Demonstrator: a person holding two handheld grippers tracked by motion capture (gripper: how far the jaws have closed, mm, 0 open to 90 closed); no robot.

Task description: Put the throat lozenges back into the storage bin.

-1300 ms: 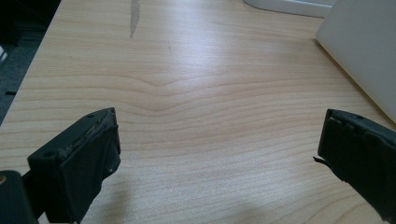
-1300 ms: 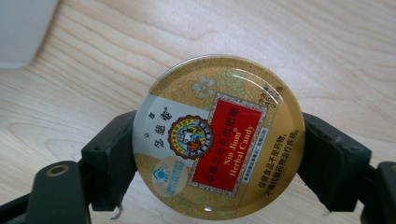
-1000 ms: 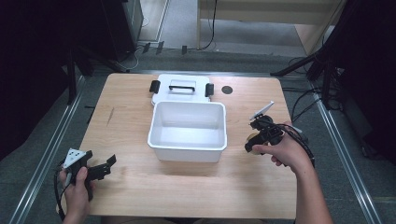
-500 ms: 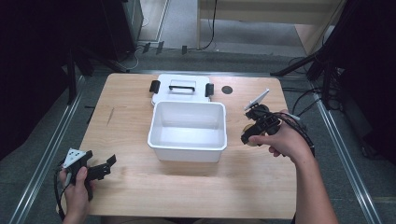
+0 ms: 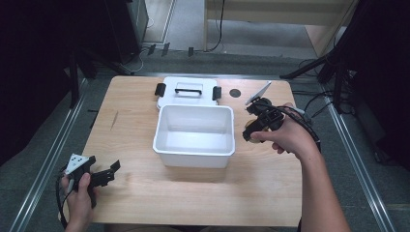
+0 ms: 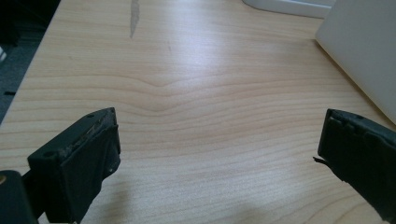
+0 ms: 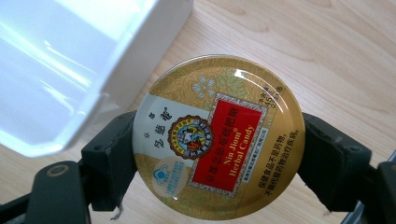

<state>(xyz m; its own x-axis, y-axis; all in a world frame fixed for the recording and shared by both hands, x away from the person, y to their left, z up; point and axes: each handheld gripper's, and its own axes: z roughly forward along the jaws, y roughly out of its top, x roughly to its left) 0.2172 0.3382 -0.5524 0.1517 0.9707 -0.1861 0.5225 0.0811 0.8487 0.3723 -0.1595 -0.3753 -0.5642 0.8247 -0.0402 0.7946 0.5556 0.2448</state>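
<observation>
The left gripper (image 5: 99, 175) idles at the worktop's (image 5: 145, 203) near-left corner, jaws wide and empty, while beside the white bin's (image 5: 194, 153) right wall the right gripper (image 7: 212, 161) clamps the herbal candy tin (image 7: 218, 135) edgewise, likely for dropping in

overhead forward-down view, two close tool cameras

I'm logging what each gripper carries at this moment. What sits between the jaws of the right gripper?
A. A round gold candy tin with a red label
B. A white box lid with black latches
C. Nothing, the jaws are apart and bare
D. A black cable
A: in the right gripper view the two black jaws press on either side of the round gold candy tin, beside the white bin.
</observation>
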